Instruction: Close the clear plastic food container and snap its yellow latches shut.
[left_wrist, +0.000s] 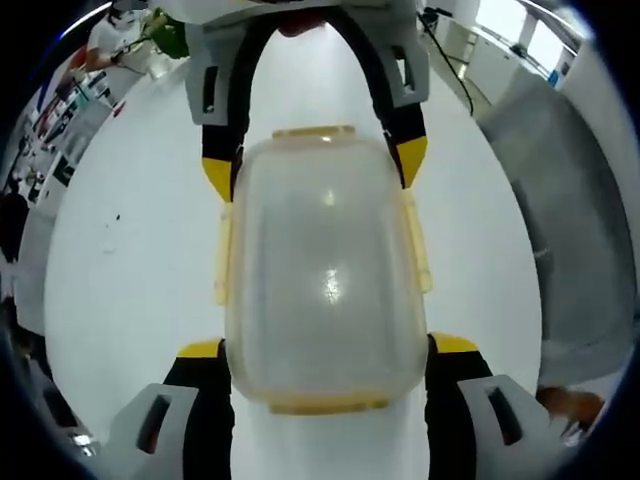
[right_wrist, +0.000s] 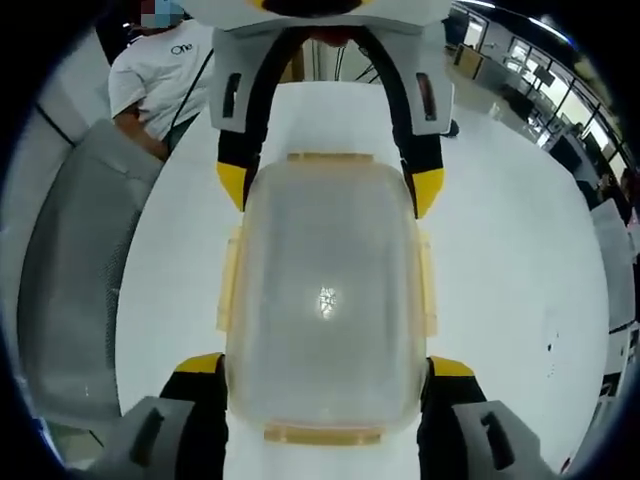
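Left gripper view – container: the clear plastic food container (left_wrist: 325, 275) fills the middle, lid on top, resting on a white table (left_wrist: 130, 260)
Left gripper view – latches: yellow latches (left_wrist: 415, 240) show on all four sides – at 12, 3, 6 and 9 o'clock of the lid; whether each is snapped down I cannot tell through the frosted plastic
Left gripper view – own tool: the left gripper (left_wrist: 325, 375) rises from 6 o'clock, jaws apart, one yellow-tipped jaw on either side of the container's near end, close to its walls; contact not certain
Left gripper view – other tool: the right gripper (left_wrist: 318, 165) comes in from 12 o'clock, jaws spread, straddling the far end
Right gripper view – container: the same container (right_wrist: 325, 300) sits centred, latches (right_wrist: 428, 290) again at 12, 3, 6 and 9 o'clock
Right gripper view – own tool: the right gripper (right_wrist: 325, 385) stands with jaws apart around the near end; the left gripper (right_wrist: 330, 185) straddles the end at 12 o'clock
Right gripper view – surroundings: a person in a white shirt (right_wrist: 165, 70) at 11 o'clock, well apart from the work
Step in hand: lid looks seated – the two tools bracket the box end to end, steadying or pressing it
Next move calls for: one tool holding the box firm while the other pushes a side latch down over the rim until it clicks, then round the rest
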